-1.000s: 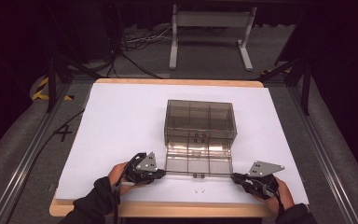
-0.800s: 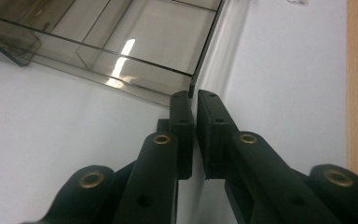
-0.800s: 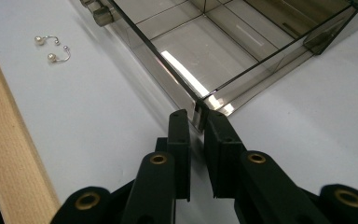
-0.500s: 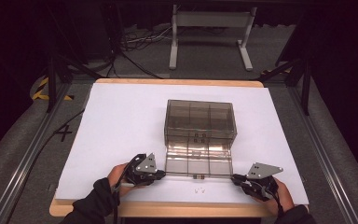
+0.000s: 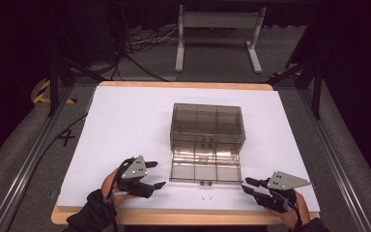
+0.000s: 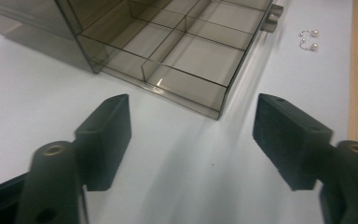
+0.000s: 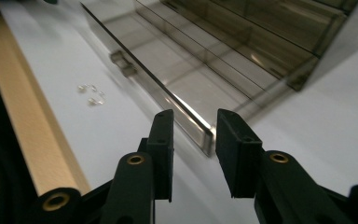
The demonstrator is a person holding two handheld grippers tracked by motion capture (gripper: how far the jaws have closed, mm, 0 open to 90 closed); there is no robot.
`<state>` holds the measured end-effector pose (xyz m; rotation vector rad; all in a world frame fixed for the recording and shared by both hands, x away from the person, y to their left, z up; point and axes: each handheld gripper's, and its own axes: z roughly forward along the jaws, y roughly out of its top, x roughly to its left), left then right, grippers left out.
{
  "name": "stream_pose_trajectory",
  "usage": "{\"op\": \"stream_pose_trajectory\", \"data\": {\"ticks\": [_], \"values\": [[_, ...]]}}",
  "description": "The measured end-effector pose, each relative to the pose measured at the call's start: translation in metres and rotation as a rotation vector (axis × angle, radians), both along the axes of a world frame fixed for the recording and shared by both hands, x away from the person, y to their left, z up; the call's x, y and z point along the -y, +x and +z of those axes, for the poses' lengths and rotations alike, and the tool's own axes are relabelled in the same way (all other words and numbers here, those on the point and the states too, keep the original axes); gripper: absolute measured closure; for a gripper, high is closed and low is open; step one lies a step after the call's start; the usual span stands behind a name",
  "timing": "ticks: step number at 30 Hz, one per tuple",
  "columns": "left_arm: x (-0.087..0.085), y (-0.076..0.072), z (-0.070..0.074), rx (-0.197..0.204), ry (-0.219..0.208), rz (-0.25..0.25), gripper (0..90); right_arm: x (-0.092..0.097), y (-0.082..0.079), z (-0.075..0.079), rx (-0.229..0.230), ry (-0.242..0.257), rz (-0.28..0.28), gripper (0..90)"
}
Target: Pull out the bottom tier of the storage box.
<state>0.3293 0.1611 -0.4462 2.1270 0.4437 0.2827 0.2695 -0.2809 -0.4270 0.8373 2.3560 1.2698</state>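
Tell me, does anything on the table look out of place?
Yes. Two small earrings lie loose on the white table cover, in front of the open drawer of the smoky plastic box, not in any compartment.

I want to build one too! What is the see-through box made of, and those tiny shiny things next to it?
The box looks like smoky clear plastic: you see its dividers through glossy walls. The tiny hooks look like silvery metal with pale bead ends, maybe earrings; too small to be sure.

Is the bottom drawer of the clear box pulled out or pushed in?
Pulled out: the drawer sticks forward from the box, its empty compartments exposed.
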Motion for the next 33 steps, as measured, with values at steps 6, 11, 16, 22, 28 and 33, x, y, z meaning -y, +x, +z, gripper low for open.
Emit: {"op": "stream_pose_trajectory", "data": {"ticks": [6,11,16,22,28,33], "values": [[-0.012,-0.012,-0.006,0.009,-0.016,0.037,17.8,-0.026,-0.001,-0.002,-0.002,0.013,0.091,66.4],[-0.018,-0.014,-0.011,0.022,-0.030,0.079,16.1,-0.056,0.002,-0.012,-0.037,-0.023,0.143,65.5],[-0.024,-0.009,-0.011,-0.004,-0.099,0.109,15.5,-0.077,0.008,-0.021,-0.075,-0.035,0.171,64.1],[-0.021,-0.012,-0.011,0.032,-0.061,0.086,15.2,-0.091,0.010,-0.028,-0.100,-0.073,0.171,63.8],[-0.020,-0.012,-0.011,0.029,-0.052,0.079,15.2,-0.091,0.010,-0.028,-0.094,-0.071,0.120,76.6],[-0.020,-0.012,-0.011,0.027,-0.056,0.075,15.3,-0.088,0.014,-0.027,-0.131,-0.056,0.091,84.8]]}}
